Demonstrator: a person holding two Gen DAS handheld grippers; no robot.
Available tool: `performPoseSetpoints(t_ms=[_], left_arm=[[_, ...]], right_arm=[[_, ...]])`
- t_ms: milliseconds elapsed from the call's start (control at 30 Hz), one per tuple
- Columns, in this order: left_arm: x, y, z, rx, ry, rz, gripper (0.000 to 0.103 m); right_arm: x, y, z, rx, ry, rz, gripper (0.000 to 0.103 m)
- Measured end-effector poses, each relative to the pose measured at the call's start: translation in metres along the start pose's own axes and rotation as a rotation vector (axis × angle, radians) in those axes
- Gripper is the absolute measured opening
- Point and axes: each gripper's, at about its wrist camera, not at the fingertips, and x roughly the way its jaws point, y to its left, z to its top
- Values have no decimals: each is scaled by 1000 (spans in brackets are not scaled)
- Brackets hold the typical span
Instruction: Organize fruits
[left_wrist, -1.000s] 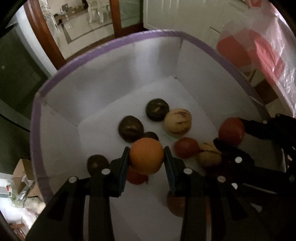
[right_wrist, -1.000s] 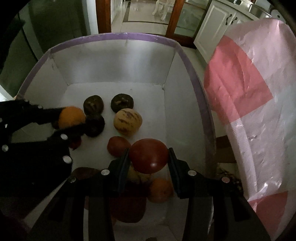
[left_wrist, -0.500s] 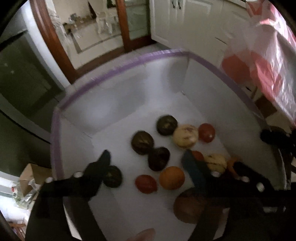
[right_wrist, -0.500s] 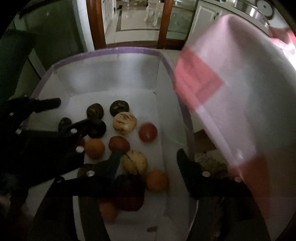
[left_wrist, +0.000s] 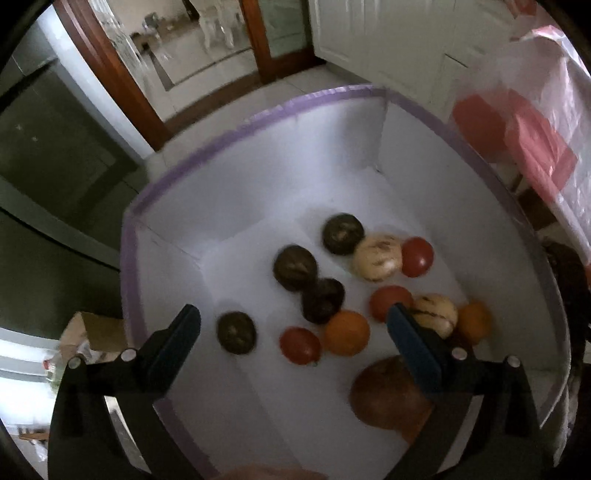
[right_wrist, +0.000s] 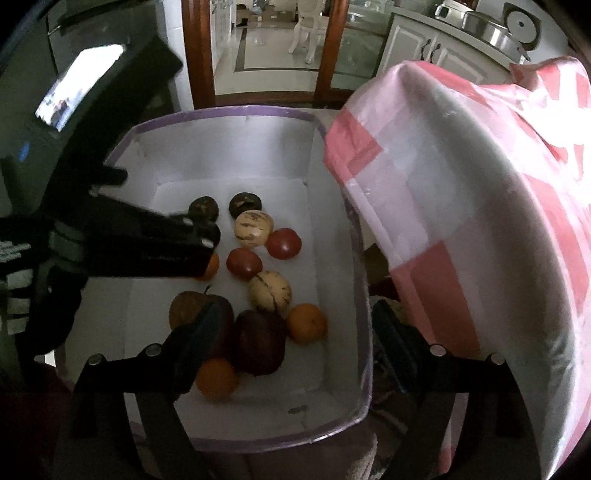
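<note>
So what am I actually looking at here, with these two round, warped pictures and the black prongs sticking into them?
There is no robot: a person holds a two-finger gripper in each hand, and each carries a fisheye camera looking along its fingers, which explains the round warping. One picture comes from the left gripper, the other from the right gripper. The prongs are the fingers; both pairs stand wide open and hold nothing. Below them is a white box with a purple rim. Fruit lies loose inside: red tomatoes, oranges, pale striped melons, dark round fruits and a dark red apple. The black shape at the left of the right-hand picture is the other gripper. A pink and white plastic bag hangs beside the box.
</note>
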Motion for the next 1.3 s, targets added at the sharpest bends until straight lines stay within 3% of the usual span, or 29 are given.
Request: performPoseSetpoints(t_ms=[233, 1300], left_arm=[[1, -10, -10, 0, -12, -79, 101], [6, 2, -8, -55, -1, -146, 101]], right_arm=[[-2, -1, -1, 7, 10, 0, 82], [19, -7, -3, 43, 73, 6, 82]])
